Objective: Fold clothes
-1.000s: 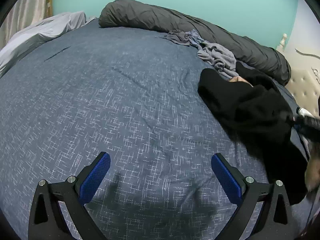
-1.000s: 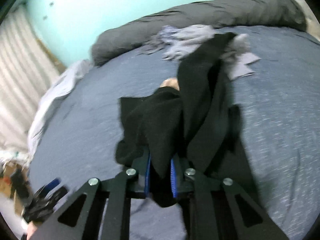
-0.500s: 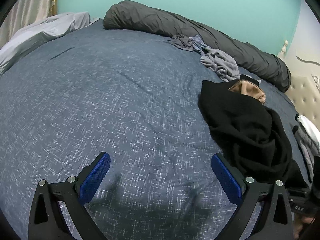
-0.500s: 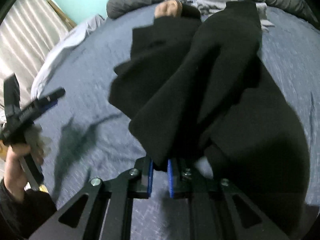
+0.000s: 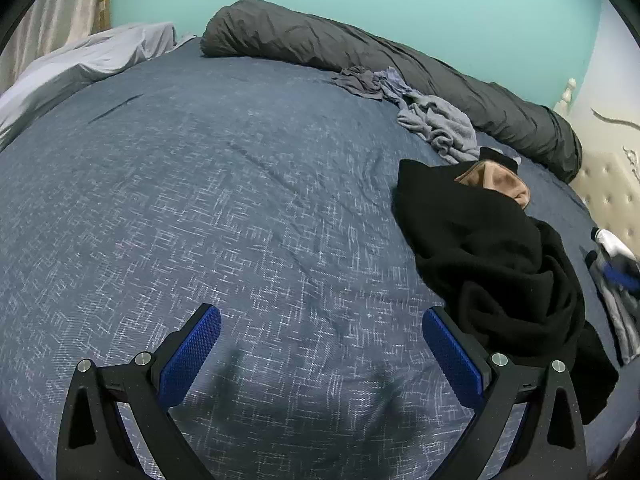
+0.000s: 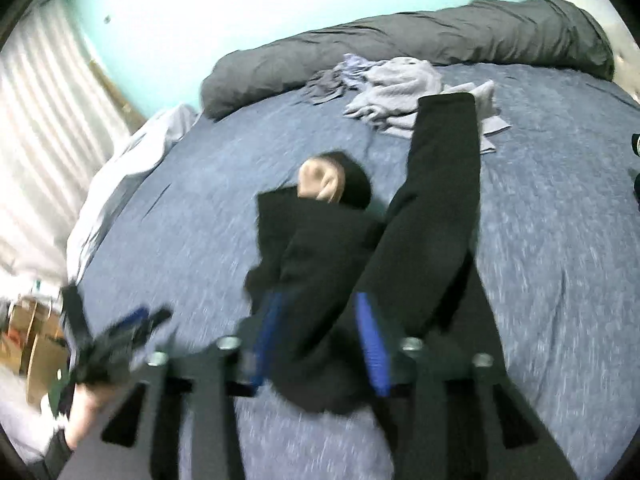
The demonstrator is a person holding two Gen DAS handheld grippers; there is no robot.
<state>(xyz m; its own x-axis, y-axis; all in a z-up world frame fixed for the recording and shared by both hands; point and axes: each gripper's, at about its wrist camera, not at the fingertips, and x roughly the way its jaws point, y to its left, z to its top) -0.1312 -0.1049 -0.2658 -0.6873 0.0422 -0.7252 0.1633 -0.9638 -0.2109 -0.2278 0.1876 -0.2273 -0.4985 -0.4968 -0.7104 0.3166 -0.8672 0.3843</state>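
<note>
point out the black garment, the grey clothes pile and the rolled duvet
black garment (image 5: pixel 492 248), left wrist view, its bunched middle
grey clothes pile (image 5: pixel 440 124), left wrist view, crumpled middle
rolled duvet (image 6: pixel 420 46), right wrist view, its middle

black garment (image 5: pixel 492 248): matt fleece | bedspread (image 5: pixel 240 200): woven cloth | pads (image 5: pixel 190 356): textured

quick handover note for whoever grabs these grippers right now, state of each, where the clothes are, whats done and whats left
Left gripper: open, empty, over bare bedspread.
Right gripper: jaws have just been opening; black garment lies between the pads, looks released.
Black garment sits bunched on the bed's right side, tan lining showing, one leg or sleeve stretched out. Grey clothes are heaped by the rolled duvet.
Done: garment brought forward. Left: spread, fold, then the grey pile.
</note>
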